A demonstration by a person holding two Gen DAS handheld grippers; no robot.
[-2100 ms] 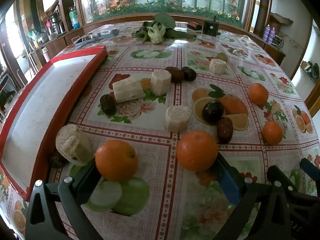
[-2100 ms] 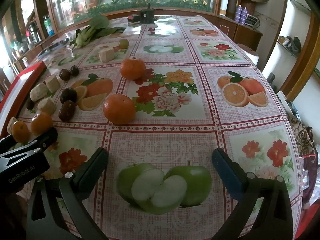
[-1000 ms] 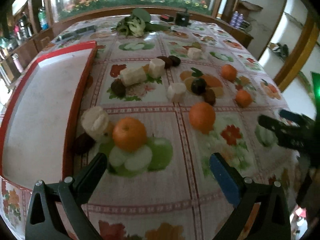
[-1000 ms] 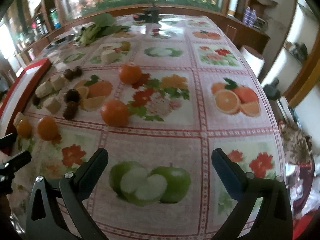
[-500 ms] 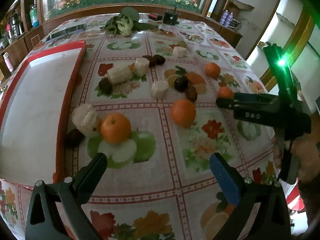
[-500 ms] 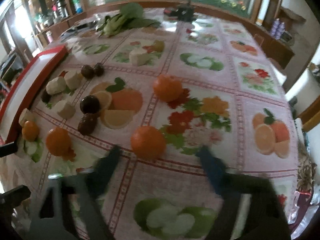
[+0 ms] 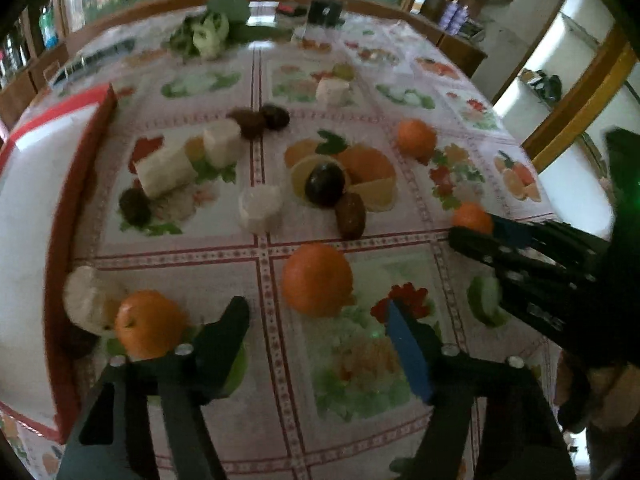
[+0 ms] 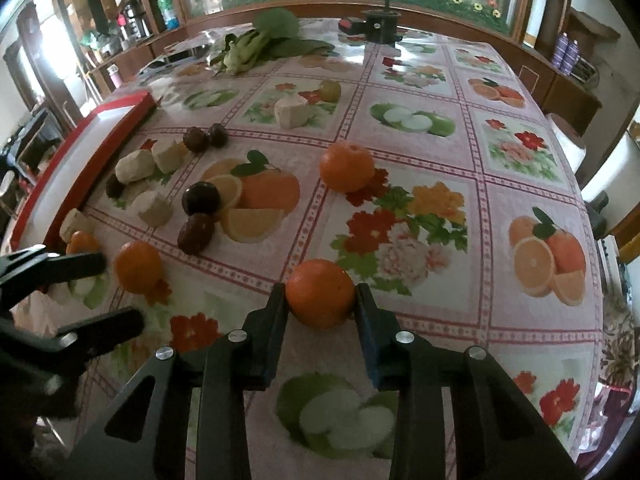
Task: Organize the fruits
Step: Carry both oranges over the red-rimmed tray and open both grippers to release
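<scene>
In the right wrist view my right gripper (image 8: 320, 300) has its jaws closing on an orange (image 8: 320, 298), with both pads touching its sides. My left gripper (image 7: 316, 320) is narrowing, and another orange (image 7: 318, 280) sits just beyond its fingertips, untouched. A third orange (image 7: 150, 324) lies left of its left finger, beside a white chunk (image 7: 86, 296). A fourth orange (image 8: 347, 168) rests farther back. From the right wrist view the left gripper (image 8: 120, 290) flanks its orange (image 8: 138, 266). In the left wrist view the right gripper (image 7: 476, 232) comes in from the right.
A red-rimmed white tray (image 7: 52, 240) runs along the table's left side. Dark round fruits (image 7: 325, 184) and white chunks (image 7: 260, 208) lie mid-table on the flowered cloth. Leafy greens (image 8: 256, 48) and a black object (image 8: 380, 24) stand at the far end.
My right gripper moved forward and closed around the orange. My left gripper shifted right toward the middle orange and its jaws narrowed.
</scene>
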